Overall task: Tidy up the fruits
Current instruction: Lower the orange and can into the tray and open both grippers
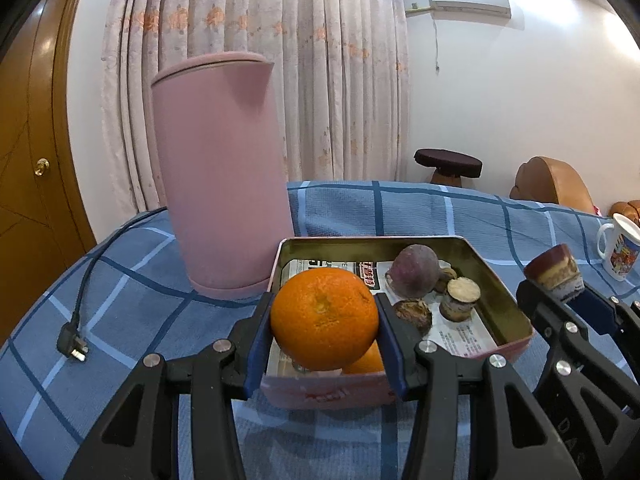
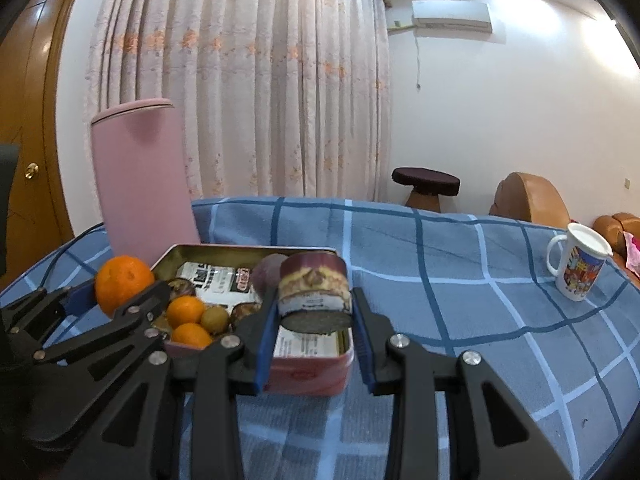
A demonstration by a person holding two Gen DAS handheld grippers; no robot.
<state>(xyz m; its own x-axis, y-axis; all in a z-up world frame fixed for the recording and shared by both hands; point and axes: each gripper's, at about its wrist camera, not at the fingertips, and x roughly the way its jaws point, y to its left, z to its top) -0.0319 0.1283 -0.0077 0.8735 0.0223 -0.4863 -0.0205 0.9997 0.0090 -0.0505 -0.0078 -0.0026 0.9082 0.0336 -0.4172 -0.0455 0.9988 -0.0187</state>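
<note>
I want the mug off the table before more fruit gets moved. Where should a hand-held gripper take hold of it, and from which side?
Grip the white mug across its body, coming from the near right, opposite the handle, which sticks out to the left. It stands upright with a lid on, so a level side approach fits. Both grippers are full now, so one would have to set down its load first.

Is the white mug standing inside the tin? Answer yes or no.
No, the white mug stands on the blue checked cloth, well apart from the tin.
</note>
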